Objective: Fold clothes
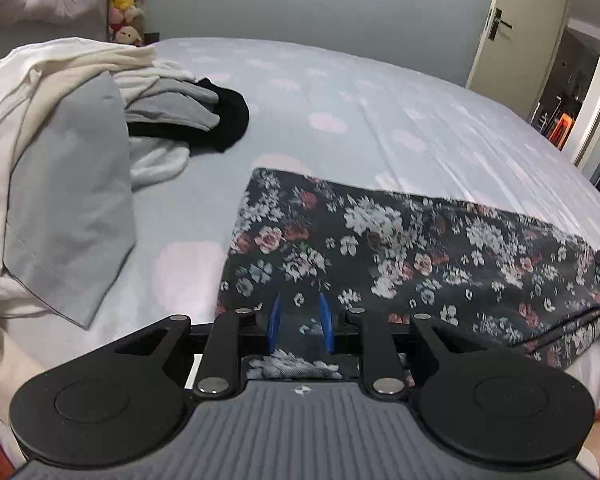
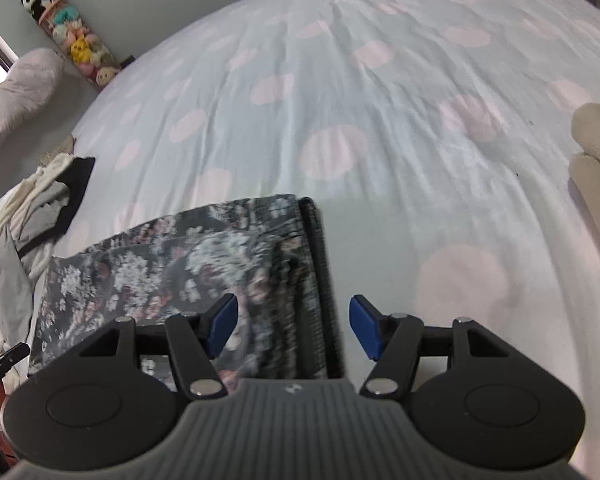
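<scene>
Floral garment (folded) lies at the bed's near edge, left hand-held gripper narrowly parted, right hand-held gripper wide, both gripping nothing.

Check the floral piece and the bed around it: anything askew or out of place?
Nothing damaged. The folded floral garment lies flat on the bed sheet, its edges fairly square. Only the heap of unfolded clothes beside it looks untidy.

Folded garment lies flat on the bed, near its front edge. Pile of clothes sits on the bed left of it, apart. Plush toys stacked against the wall behind the pile. Door far right, behind the bed.
</scene>
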Demonstrator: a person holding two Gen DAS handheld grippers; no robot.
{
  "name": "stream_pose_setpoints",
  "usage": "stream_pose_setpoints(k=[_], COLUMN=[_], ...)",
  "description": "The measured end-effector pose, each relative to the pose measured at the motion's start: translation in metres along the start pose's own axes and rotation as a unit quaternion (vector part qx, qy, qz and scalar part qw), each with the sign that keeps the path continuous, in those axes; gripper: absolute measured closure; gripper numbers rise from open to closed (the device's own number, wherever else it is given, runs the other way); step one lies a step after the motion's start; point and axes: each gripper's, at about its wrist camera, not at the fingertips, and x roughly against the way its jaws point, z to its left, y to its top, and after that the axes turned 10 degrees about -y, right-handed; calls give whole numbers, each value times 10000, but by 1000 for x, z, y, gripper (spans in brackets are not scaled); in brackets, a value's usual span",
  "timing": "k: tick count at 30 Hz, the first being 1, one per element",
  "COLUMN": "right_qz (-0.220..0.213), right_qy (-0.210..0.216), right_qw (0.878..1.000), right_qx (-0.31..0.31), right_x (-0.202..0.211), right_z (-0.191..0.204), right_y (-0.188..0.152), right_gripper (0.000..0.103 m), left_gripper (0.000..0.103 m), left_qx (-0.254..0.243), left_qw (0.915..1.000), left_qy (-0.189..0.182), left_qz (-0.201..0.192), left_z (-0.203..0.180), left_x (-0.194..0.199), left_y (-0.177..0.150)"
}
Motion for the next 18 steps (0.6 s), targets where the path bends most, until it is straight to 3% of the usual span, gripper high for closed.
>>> stream_pose_setpoints(k=[6,11,18], right_qz=[349,635,698], right_qy=[491,762,934], right_qw=[9981,9945,9923], right_qx=[-126,-327,-427], right_x=[-25,-51,-62], right_z=[-19,-26,-28], right_y=[9,7,5], right_gripper=[46,46,47], left_gripper=[84,84,84], left_qx=[36,-2,-42], left_qw=[9999,9996,9992], left_qy=[64,82,70], left_qz=[124,252,388], left_z=[-3,-11,-20], left_x=[-5,-10,-21], left_y=[-3,-5,-7])
